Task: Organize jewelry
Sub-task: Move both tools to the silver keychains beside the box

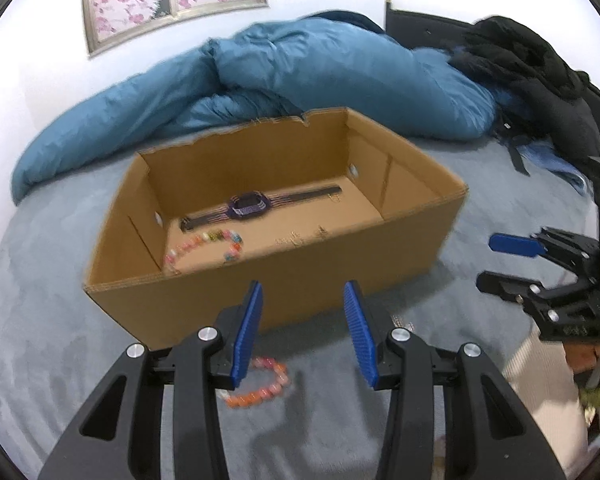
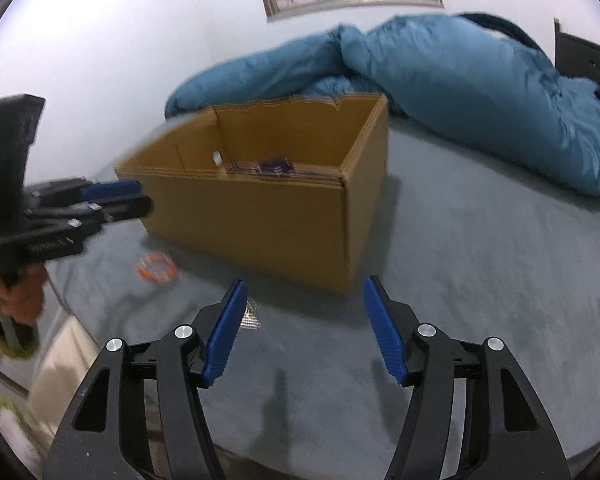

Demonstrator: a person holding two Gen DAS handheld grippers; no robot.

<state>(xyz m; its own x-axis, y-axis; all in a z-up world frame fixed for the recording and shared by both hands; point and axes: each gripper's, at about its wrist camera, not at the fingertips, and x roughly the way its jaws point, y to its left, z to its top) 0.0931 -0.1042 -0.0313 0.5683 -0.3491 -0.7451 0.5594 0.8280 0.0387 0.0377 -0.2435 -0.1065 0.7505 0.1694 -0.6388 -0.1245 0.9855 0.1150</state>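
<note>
Left gripper (image 1: 303,328), jaws parted and empty, should drop squarely over the bead bracelet (image 1: 260,384) at lower centre; right gripper (image 2: 304,324), wide, nears what may be earrings (image 2: 251,316)

Bright, even room light; soft shadows, motion blur, heavy fisheye bending with dark corners.
</note>
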